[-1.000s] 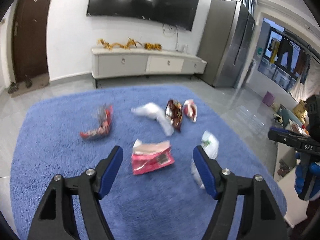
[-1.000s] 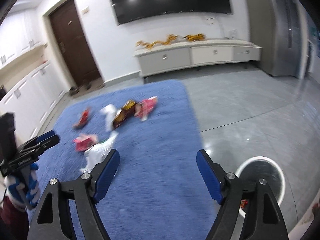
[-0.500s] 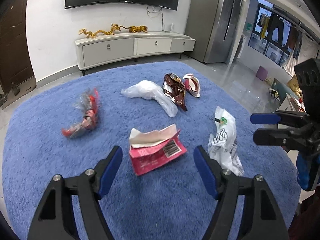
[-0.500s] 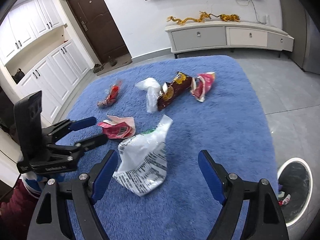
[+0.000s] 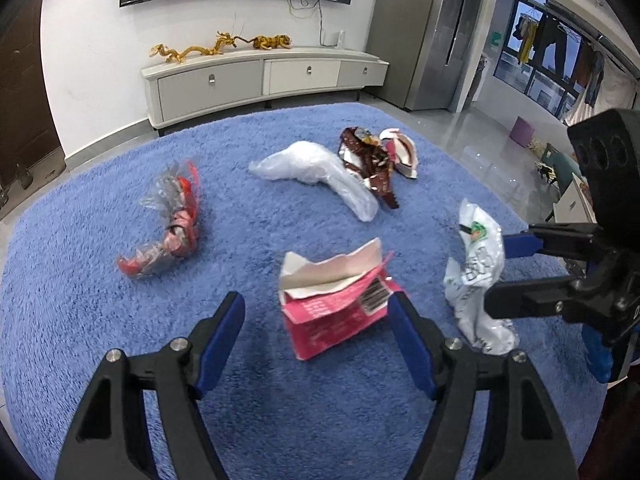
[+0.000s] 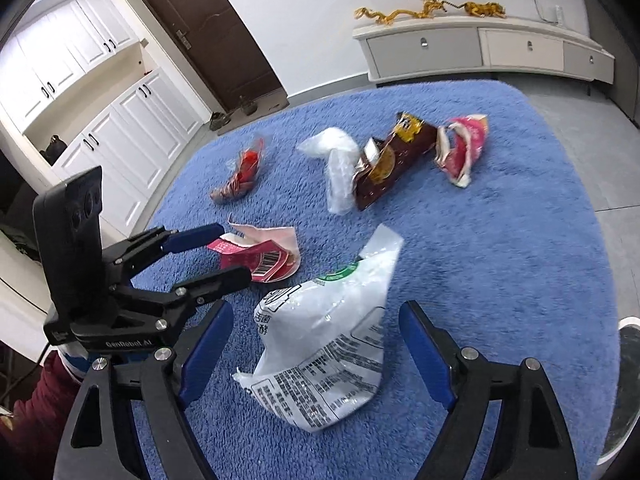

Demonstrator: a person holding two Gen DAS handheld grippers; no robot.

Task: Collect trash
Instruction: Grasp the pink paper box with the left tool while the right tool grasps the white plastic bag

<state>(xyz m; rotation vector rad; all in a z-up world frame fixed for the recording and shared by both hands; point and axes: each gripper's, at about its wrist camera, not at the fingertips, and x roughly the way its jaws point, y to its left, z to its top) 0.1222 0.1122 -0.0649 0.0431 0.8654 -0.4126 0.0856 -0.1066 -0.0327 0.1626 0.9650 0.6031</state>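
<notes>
**Now over scattered trash, both claws spread wide**

Leftmost, beyond the left gripper [image 5: 316, 332]: a crinkled red-and-clear wrapper [image 5: 168, 228] on the blue rug [image 5: 80, 312]. Between that claw's spread blue pads, none touching: a torn pink carton [image 5: 340, 304]. Farther ahead: a white plastic bag [image 5: 316, 168], a brown foil packet [image 5: 370, 160], a pink-and-white wrapper [image 5: 402, 152]. To the right, framed by the right gripper [image 6: 316, 350], jaws just widened and empty: a white printed bag [image 6: 332, 340], lying loose between the pads. Likely trouble: thin film slipping or only a corner caught on closing; pads snagging rug pile if lowered too far. At the far right edge: part of a white-rimmed bin [image 6: 628, 368], contents not discernible.
</notes>
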